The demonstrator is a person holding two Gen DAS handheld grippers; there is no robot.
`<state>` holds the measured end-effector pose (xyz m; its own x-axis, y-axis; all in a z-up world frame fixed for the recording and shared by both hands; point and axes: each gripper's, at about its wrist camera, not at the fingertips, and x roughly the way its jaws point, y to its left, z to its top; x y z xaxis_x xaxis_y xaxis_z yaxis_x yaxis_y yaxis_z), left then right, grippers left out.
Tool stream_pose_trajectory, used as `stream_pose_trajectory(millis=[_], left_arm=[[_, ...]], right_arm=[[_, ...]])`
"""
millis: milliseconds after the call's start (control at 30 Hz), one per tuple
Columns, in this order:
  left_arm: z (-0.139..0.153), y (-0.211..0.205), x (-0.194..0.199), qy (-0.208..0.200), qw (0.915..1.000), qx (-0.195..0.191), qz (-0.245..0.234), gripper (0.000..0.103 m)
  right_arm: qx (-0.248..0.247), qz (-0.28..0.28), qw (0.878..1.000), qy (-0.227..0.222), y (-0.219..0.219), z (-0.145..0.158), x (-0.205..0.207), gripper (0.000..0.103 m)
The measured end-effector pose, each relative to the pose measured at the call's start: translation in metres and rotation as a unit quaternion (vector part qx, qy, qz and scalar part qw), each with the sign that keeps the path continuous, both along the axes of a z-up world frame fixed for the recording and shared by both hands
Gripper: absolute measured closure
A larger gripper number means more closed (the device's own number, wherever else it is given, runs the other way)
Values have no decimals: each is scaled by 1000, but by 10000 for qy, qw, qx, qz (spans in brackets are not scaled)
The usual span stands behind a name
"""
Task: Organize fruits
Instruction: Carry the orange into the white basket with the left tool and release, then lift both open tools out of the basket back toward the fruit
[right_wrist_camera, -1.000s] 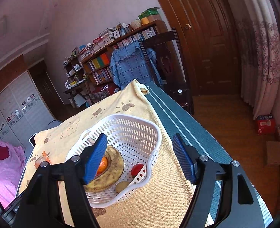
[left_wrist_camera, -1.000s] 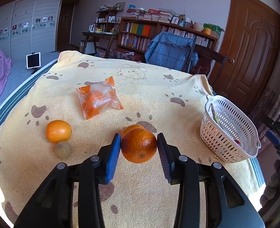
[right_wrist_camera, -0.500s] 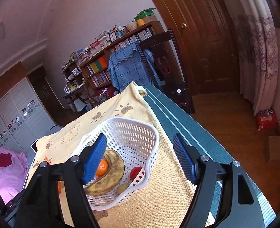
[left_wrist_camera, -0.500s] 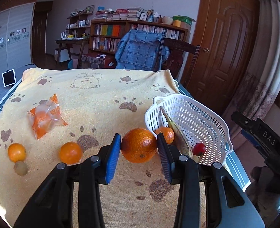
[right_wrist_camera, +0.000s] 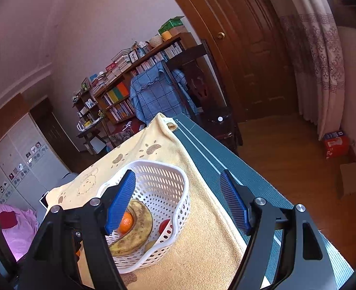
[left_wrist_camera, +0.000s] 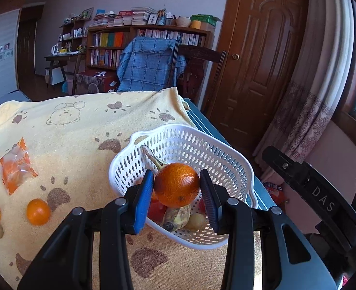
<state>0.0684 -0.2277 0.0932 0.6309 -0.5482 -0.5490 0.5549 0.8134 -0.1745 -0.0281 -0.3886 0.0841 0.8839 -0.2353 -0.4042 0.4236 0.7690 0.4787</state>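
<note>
Clamping the orange (left_wrist_camera: pixel 176 184) across its middle above the basket (left_wrist_camera: pixel 226 159), the left hand-held gripper (left_wrist_camera: pixel 176 193) holds a firm, round, roll-prone fruit that likely needs only gentle pressure, while the right hand-held gripper (right_wrist_camera: pixel 178 201) stands apart, empty.

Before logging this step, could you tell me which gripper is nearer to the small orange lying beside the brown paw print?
Left. The left gripper carries a large orange over the basket; the small orange lies leftward. The right gripper hovers beyond the basket.

A basket (left_wrist_camera: pixel 182 135) sits on the worktop's (left_wrist_camera: pixel 81 130) right side, with a banana (left_wrist_camera: pixel 178 213) in it; two oranges (left_wrist_camera: pixel 38 211) and a packet (left_wrist_camera: pixel 17 169) lie left.
</note>
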Motion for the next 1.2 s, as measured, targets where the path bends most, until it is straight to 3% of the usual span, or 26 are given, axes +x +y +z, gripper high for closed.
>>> stream_pose_trajectory(millis=[100, 167, 200, 433, 700, 1067, 1200], left_arm=[[-3, -5, 3, 117, 9998, -136, -98, 62], [-3, -3, 4, 133, 9997, -214, -78, 46], [-2, -1, 4, 75, 9997, -232, -52, 43], [0, 20, 12, 62, 9992, -284, 273, 41], [-3, 38, 14, 191, 9978, -301, 560, 26], [-6, 70, 11, 244, 9948, -274, 955, 25], [-7, 84, 9, 203, 9926, -224, 1174, 25]], right_arm=[[72, -159, 9998, -45, -6, 0, -3, 28], [96, -196, 9998, -34, -7, -2, -3, 28], [99, -181, 9998, -20, -7, -2, -2, 28], [-26, -56, 10000, -19, 1, -1, 1, 28], [-194, 15, 9998, -17, 5, 0, 3, 28], [-1216, 562, 9908, -202, 51, 11, 6, 22], [-1341, 783, 9876, -225, 62, 10, 8, 22]])
